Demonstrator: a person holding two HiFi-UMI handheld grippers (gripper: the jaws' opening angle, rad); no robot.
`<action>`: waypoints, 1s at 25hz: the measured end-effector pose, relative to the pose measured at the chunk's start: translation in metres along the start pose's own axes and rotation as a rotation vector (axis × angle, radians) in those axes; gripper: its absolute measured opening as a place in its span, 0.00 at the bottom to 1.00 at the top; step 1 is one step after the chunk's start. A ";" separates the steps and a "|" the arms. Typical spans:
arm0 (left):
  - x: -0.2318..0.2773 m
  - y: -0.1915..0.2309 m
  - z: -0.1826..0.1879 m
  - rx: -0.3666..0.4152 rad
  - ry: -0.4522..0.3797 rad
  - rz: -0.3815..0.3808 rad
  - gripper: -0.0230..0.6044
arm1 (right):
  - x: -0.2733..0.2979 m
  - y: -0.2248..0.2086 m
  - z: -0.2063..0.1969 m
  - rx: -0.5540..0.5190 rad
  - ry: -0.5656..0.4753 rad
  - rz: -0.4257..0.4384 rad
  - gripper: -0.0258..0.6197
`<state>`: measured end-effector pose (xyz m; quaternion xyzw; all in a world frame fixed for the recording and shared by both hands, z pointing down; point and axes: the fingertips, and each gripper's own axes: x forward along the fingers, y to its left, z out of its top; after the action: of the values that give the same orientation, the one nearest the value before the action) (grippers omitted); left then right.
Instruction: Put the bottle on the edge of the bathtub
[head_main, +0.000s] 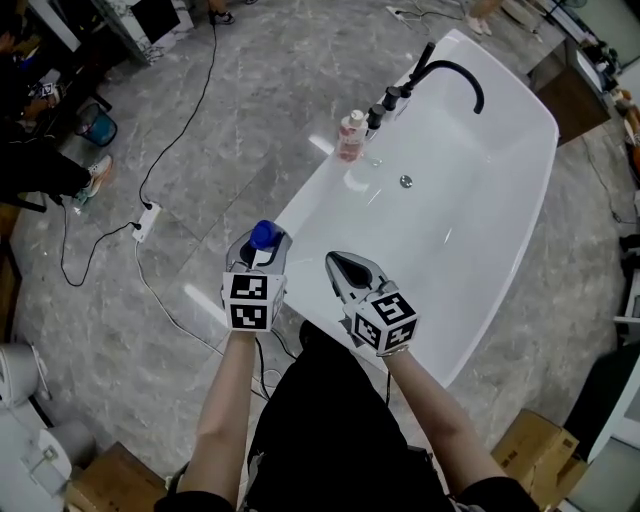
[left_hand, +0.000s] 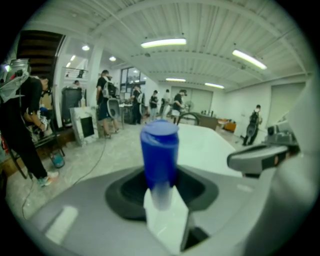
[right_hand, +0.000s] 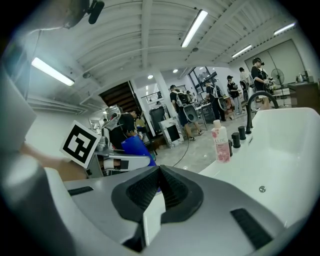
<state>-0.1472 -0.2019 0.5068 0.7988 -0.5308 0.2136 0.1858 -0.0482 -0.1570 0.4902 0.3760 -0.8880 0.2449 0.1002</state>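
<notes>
Jaws: left gripper (head_main: 259, 248) tight on blue bottle (left_hand: 159, 150); right gripper (right_hand: 159, 174) together; pink bottle (right_hand: 220, 143) outside left gripper view.

I am recording a white bathtub (head_main: 470, 230), with a black faucet (head_main: 458, 72) and a pale pink bottle (head_main: 350, 138) showing on its rim, a blue bottle (head_main: 262, 235) near its foot, and grey marbled floor (head_main: 250, 90) lying alongside.
</notes>
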 end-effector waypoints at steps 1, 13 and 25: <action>0.007 0.002 0.001 0.004 0.002 0.002 0.29 | 0.003 -0.004 0.000 0.004 0.001 0.000 0.04; 0.093 0.005 0.014 0.012 0.006 0.008 0.29 | 0.037 -0.050 -0.002 0.043 0.016 -0.002 0.04; 0.169 -0.010 0.015 0.071 0.026 -0.022 0.29 | 0.045 -0.091 -0.024 0.100 0.035 -0.043 0.04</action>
<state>-0.0773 -0.3365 0.5844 0.8078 -0.5117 0.2404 0.1665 -0.0145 -0.2265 0.5601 0.3952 -0.8645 0.2934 0.1019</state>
